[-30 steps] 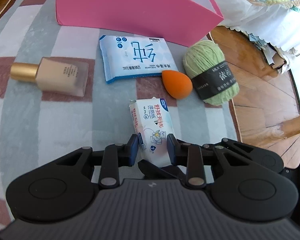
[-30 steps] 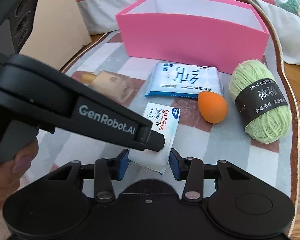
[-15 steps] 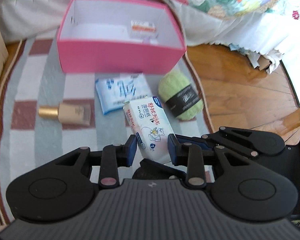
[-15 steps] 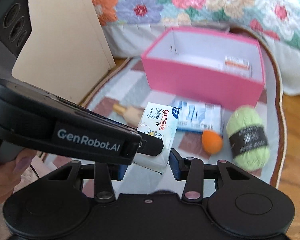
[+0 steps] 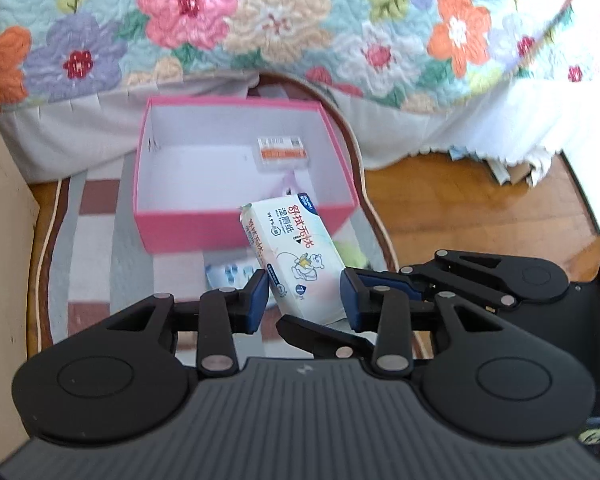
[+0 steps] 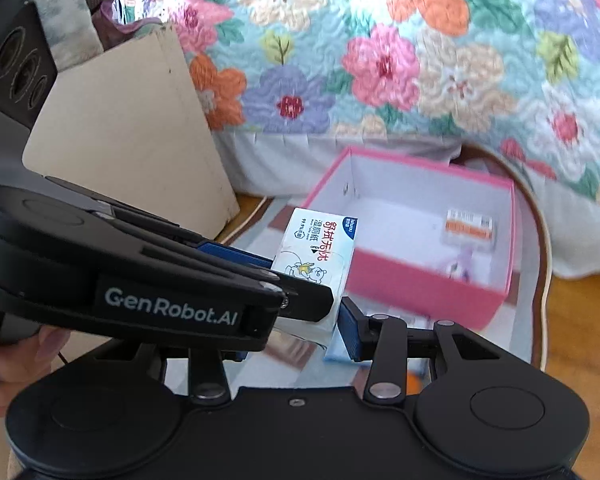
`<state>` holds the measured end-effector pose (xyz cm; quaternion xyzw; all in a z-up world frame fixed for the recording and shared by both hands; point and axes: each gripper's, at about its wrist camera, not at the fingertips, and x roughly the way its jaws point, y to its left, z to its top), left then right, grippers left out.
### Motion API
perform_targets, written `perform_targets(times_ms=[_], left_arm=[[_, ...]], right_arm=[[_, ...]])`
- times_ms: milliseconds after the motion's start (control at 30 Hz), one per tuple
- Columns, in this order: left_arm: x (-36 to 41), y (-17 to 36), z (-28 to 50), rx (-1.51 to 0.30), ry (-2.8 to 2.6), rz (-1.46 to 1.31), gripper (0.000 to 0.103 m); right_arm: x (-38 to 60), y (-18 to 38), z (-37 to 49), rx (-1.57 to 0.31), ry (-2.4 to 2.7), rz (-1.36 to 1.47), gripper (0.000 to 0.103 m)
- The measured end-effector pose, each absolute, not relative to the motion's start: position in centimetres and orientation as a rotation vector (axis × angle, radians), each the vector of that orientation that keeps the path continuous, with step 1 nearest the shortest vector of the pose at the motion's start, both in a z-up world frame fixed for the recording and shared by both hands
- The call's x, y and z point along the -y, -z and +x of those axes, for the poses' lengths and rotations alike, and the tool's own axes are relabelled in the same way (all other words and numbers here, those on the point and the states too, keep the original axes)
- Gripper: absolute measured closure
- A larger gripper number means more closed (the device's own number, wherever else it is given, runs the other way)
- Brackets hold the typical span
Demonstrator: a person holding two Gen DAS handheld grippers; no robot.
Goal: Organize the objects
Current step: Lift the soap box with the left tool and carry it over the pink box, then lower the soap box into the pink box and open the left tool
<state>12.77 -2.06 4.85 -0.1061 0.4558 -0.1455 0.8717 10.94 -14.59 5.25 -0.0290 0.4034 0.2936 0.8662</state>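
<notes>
Left wrist view: nearest to us, our left gripper (image 5: 303,300) has its jaws opening around the white wet-wipes pack (image 5: 296,256); its left blue pad just meets the pack's edge while a clear gap shows at the right pad, so we read it as loosened, not clamping. Our right gripper (image 5: 340,332) comes in from the right, with a finger under the pack's near end. In the right wrist view that gripper (image 6: 296,330) has its blue pads against the sides of the pack (image 6: 320,256), closed on it, and the left gripper (image 6: 300,280) crosses in front from the left; a hand (image 6: 16,364) shows at the lower left edge. The pack is in the air, tilted, above the checked rug (image 5: 96,248). Beyond it stands the open pink box (image 5: 188,228), with a small orange-and-white packet (image 5: 282,154) inside at the back right. Farthest, a floral quilt (image 5: 260,20) hangs down behind the box
</notes>
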Motion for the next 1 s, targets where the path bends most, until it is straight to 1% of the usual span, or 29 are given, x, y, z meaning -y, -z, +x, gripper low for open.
perform_targets(times_ms=[233, 433, 667, 800, 1000], left_arm=[[2.0, -6.3, 18.0, -0.915, 0.29, -0.236, 0.066], [2.5, -4.6, 24.2, -0.915, 0.247, -0.239, 0.066], [2.4, 1.0, 31.5, -0.951, 0.213, -0.274, 0.067], [1.6, 5.1, 34.4, -0.973, 0.185, -0.367, 0.066], [1.4, 10.7, 38.2, -1.066, 0.194, -0.498, 0.066]], right_arm=[[14.4, -7.1, 16.1, -0.811, -0.614, -0.103, 0.055], [15.2, -4.7, 22.7, -0.845, -0.614, -0.044, 0.055], [15.6, 1.6, 30.5, -0.934, -0.6, 0.076, 0.055], [14.9, 5.0, 33.8, -0.984, -0.582, 0.073, 0.055], [15.3, 9.6, 37.2, -1.076, -0.528, 0.066, 0.055]])
